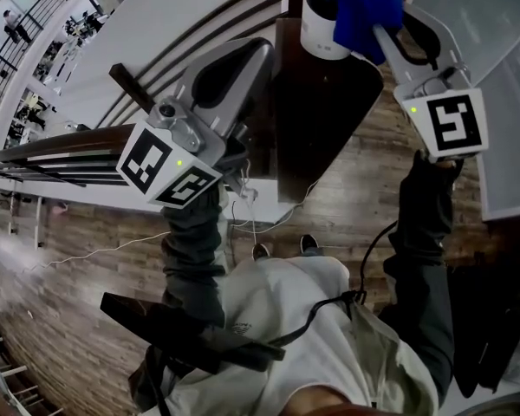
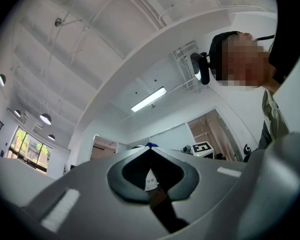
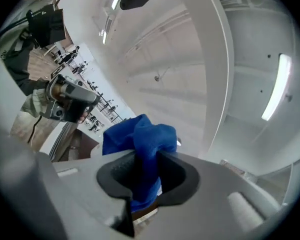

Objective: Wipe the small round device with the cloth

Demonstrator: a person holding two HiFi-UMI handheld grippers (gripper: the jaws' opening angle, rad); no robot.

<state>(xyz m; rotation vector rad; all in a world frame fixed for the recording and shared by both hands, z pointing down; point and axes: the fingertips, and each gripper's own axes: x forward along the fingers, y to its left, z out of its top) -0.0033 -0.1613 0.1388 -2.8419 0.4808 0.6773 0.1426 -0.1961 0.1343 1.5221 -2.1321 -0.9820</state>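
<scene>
Blue cloth point(image 1: 364, 3) is being pinched by the right gripper point(image 1: 383, 26) in the head view and is being pressed against the upper side of the small round device point(image 1: 323, 26), a white body with a dark cap, just ahead of the jaw tips. The device is being carried on a dark stand point(image 1: 316, 120) directly below those tips. The left gripper point(image 1: 262, 52) is being held off to the device's other side, touching nothing, with a railing point(image 1: 52, 150) running beneath it.

In the left gripper view, its jaws are being shown pressed together with nothing between them, aimed up toward a ceiling light point(image 2: 148, 99). Only a blue tip of cloth is being glimpsed beyond them.

In the right gripper view, the jaws are being seen clamped on a bunched fold of cloth. The bulk is bulging past the tips, and the device cannot be made out behind it.

The wipe is probably being served best by light pressure and a stroke carried round the curved body. The device looks free-standing and could be tipped off the narrow stand. Nothing else is being seen in the way.
</scene>
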